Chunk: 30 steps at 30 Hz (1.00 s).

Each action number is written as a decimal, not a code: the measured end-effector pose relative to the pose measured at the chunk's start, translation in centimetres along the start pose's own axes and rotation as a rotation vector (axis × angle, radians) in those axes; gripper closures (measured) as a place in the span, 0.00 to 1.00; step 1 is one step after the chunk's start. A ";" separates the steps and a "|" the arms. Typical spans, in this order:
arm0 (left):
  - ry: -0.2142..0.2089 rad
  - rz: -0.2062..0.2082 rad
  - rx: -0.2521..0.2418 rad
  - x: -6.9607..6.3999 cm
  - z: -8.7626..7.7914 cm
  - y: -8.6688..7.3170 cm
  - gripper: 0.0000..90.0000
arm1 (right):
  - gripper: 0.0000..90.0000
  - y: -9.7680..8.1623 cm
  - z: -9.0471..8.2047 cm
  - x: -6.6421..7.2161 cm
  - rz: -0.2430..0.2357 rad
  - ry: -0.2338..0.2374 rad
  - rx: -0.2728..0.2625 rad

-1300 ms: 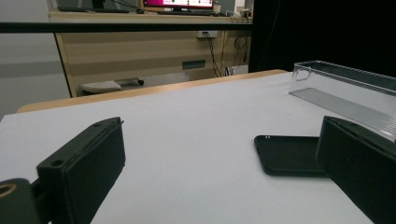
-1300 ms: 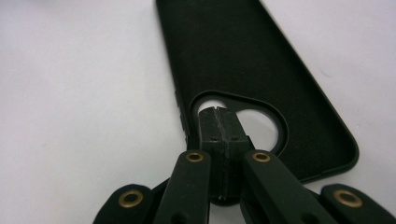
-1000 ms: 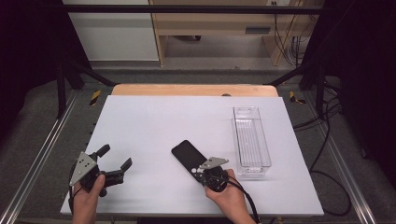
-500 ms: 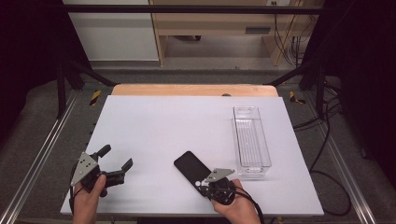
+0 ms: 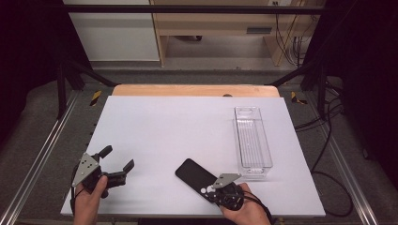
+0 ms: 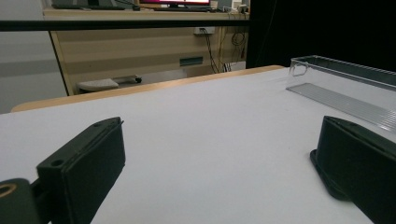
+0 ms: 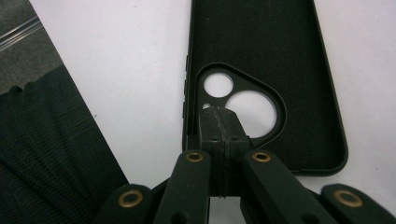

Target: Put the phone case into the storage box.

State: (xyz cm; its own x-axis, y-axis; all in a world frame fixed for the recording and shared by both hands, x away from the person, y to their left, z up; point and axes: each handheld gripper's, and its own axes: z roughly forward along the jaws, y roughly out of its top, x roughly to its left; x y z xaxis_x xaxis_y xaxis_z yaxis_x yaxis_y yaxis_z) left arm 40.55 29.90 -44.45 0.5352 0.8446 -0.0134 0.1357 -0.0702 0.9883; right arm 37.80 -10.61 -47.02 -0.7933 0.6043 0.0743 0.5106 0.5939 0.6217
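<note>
Two grippers: one per hand, both low on the table (image 5: 187,126), at the near edge.
Left gripper (image 5: 116,159): about 7 o'clock on the table, held in the left hand (image 5: 89,199); jaws spread wide, nothing between them; well apart from the case.
Left gripper view: both black jaws far apart over bare white surface; clear tray (image 6: 345,88) off toward 2 o'clock.
Right gripper (image 5: 206,191): about 5 o'clock on the table, held in the right hand (image 5: 244,211); grey plate on top.
Right jaws: pressed together, tips meeting in one seam in the right gripper view; nothing clamped between the pads.
Jaw tips: lying over the camera cut-out of the case (image 7: 261,60), at its near end; contact with the case not clear enough to tell.
Case: black phone case, lying flat, open side up, at about 5 o'clock on the table (image 5: 195,172); long axis running from 10 to 4 o'clock; near end under the right gripper.
Cut-out: rounded triangle with one small and one large round hole, white table showing through both.
Tray: clear, long, narrow, at 3 o'clock on the table (image 5: 253,140); near the case, not touching it.
Sleeve (image 7: 51,154): dark ribbed cloth at 8 o'clock in the right gripper view.
</note>
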 end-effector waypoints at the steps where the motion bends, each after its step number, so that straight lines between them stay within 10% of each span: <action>1: -0.001 0.003 0.002 0.0 0.0 0.0 0.01 | 1.00 0.0 0.0 0.0 -0.002 0.000 -0.001; 9: 0.000 0.003 0.002 0.0 0.0 0.0 0.01 | 0.89 0.7 -1.2 -0.3 -0.013 -0.044 -0.104; 19: -0.003 0.004 0.003 0.0 0.0 0.0 0.01 | 0.13 1.7 -1.0 -0.5 0.003 -0.095 -0.158; 30: -0.009 0.008 0.007 -0.1 0.1 0.0 0.01 | 0.08 1.2 0.8 -0.8 0.031 -0.090 -0.076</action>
State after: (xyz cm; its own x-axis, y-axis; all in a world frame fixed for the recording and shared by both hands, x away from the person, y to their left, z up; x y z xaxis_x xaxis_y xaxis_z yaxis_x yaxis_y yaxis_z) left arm 40.57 29.82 -44.46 0.5435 0.8394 -0.0066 0.1368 -0.0809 0.9873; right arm 39.35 -9.92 -46.98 -0.7425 0.6693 0.0264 0.5055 0.5340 0.6778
